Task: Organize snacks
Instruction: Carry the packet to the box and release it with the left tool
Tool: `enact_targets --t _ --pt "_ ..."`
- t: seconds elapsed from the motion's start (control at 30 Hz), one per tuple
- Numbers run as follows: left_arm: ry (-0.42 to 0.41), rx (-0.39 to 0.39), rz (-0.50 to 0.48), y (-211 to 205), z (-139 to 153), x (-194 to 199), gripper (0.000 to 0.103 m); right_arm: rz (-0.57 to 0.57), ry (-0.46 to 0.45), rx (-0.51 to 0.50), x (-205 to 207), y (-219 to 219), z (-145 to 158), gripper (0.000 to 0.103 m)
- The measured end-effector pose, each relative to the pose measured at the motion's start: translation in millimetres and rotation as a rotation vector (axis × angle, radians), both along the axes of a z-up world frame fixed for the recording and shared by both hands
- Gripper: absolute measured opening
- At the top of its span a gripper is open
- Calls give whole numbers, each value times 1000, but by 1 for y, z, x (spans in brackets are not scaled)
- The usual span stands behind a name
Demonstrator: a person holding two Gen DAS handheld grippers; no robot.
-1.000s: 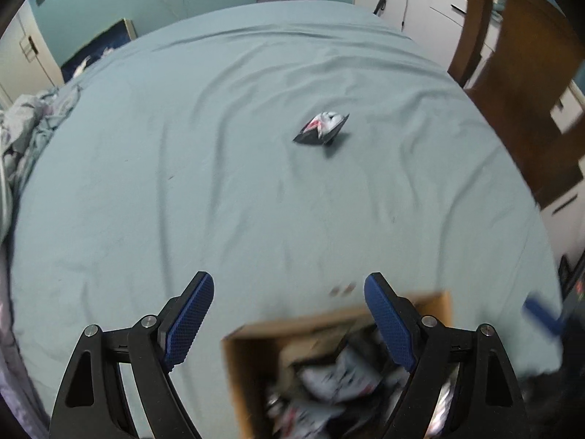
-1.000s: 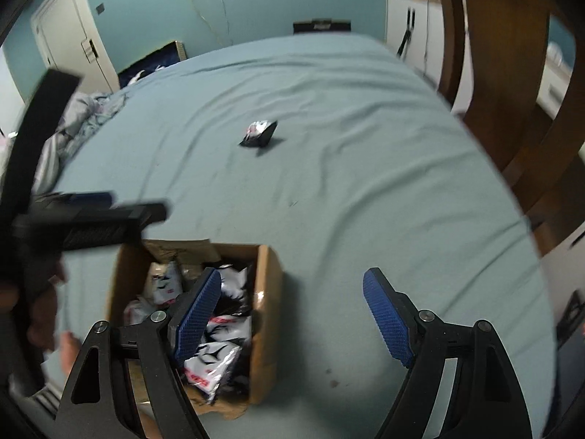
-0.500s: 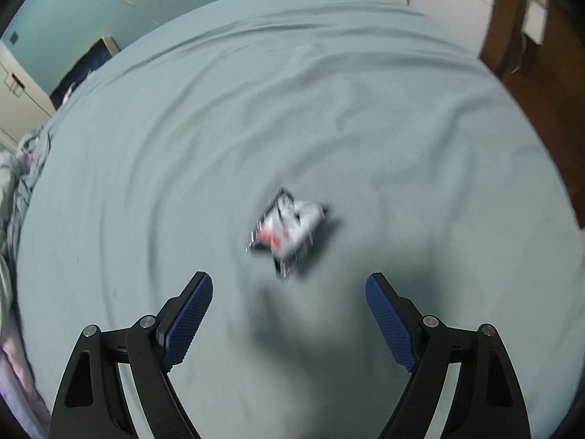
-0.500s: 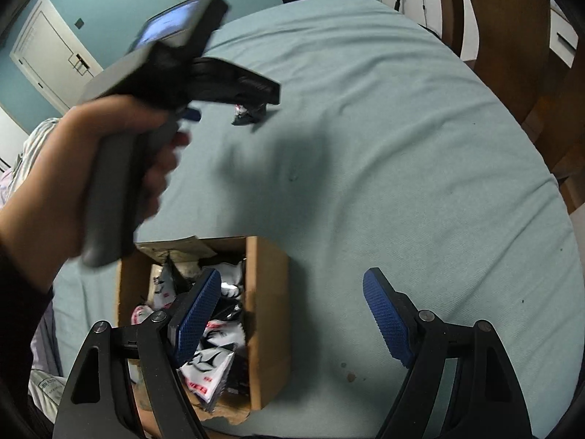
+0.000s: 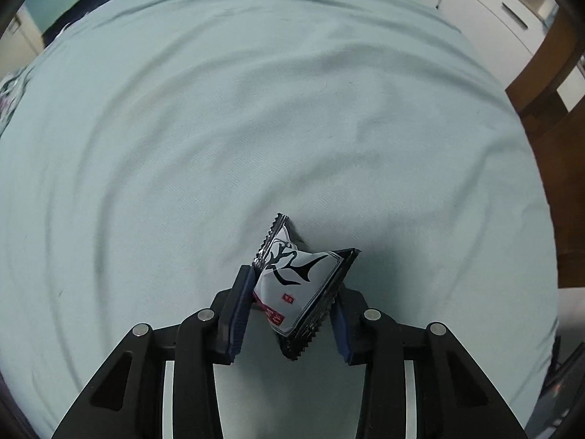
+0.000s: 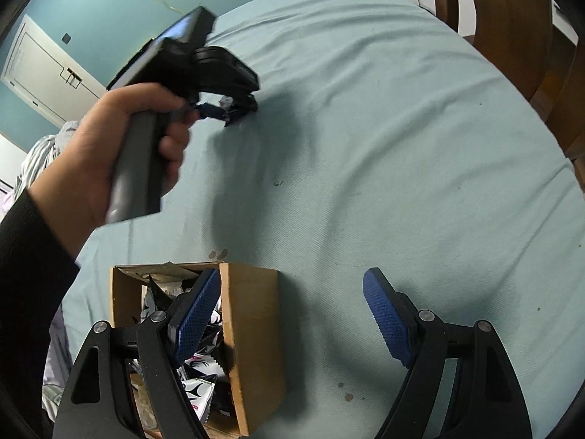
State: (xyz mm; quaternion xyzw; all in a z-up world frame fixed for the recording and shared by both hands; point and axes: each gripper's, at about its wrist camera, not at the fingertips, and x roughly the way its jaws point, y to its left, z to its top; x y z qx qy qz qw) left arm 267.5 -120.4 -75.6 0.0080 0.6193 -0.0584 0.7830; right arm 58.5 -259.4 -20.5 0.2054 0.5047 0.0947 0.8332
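Left: our left gripper (image 5: 292, 303), jaws just closing, pinches the snack packet (image 5: 298, 285) low and centre on the teal bedsheet (image 5: 256, 128) | Lower left: cardboard box (image 6: 252, 329) of packets behind our right gripper's near finger | Right: our right gripper (image 6: 289, 314) hangs apart, nothing between its pads.

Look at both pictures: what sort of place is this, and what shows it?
Probably a bedroom at home. The work surface is a wide bed under a wrinkled sheet, crumpled bedding lies at its edge, and a door stands in the blue wall.
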Motion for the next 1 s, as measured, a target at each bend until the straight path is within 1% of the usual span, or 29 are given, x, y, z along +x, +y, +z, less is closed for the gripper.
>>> enact_targets --t 0.1,0.27,0.3,0.37,0.47,0.57,0.63,0.7,0.77,0.8,0.83,0.9,0.93,1.0 --pt "-36 0 -15 14 22 -31 36 -5 -13 -10 -4 -1 2 80" --pt "-97 42 -44 40 62 -103 36 -7 -33 -41 -13 -3 9 80" --pt "-109 38 -52 45 72 -110 36 -11 -37 -44 -15 -4 10 80" --pt "-142 15 -68 54 94 -141 36 -17 -44 -44 -20 -6 11 80" --pt "-174 -15 -96 70 118 -178 36 -21 -61 -47 -32 -5 16 80" --pt "-193 -28 -130 83 130 -216 36 -4 -94 -59 -45 -1 24 80" --pt "-199 -40 -156 85 132 -238 37 11 -119 -69 -53 2 29 80" --pt "-215 -47 -183 82 126 -251 37 19 -126 -58 -57 3 30 80" --pt "-233 -69 -227 79 120 -264 42 20 -134 -47 -63 1 30 80" --pt "-243 -87 -249 79 119 -270 56 19 -143 -56 -66 0 31 80" --pt "-261 -112 -270 80 118 -275 79 19 -154 -67 -68 0 32 80" --pt "-314 -111 -255 85 119 -279 98 20 -169 -90 -72 2 34 80" --pt "-346 -102 -236 89 120 -280 99 23 -174 -96 -75 4 34 80" --pt "-365 -62 -221 94 119 -277 99 31 -175 -88 -80 6 33 80"
